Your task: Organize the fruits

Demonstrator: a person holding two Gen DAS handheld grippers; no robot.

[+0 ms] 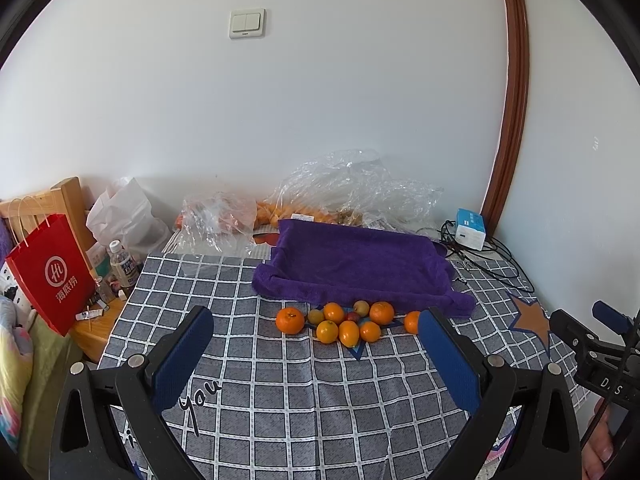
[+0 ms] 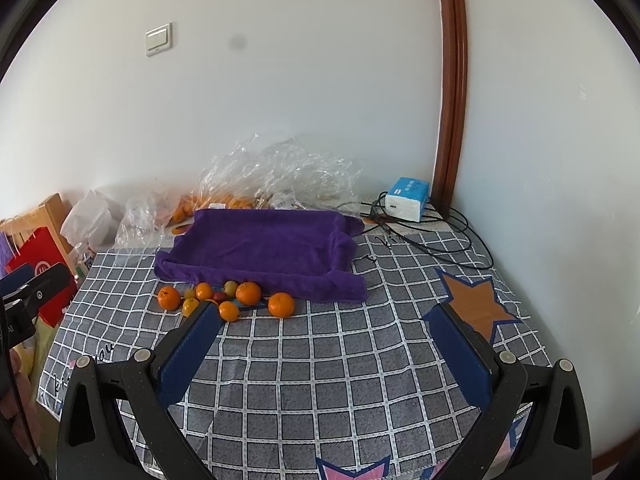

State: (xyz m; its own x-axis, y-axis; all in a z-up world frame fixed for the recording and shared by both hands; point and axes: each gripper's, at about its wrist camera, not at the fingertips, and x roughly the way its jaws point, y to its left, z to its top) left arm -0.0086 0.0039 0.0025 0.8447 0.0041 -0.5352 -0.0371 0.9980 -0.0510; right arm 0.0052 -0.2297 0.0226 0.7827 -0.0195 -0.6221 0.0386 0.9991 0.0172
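Two hand-held grippers, both spread wide w/ nothing between the pads: my left hand-held gripper (image 1: 316, 334) and right hand-held gripper (image 2: 326, 326) hover over the checked table (image 2: 320, 360). Cluster of oranges (image 1: 344, 322) & small fruits sits just in front of the purple towel-lined tray (image 1: 356, 264).

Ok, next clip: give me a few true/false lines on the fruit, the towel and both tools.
1. The fruit lies on the towel. False: it sits on the checked cloth, just in front of the towel.
2. Both tools are open and hold nothing. True: left tool, right tool.
3. The towel is purple. True.
4. The red bag stands right of the towel. False: it stands to the left, off the table.
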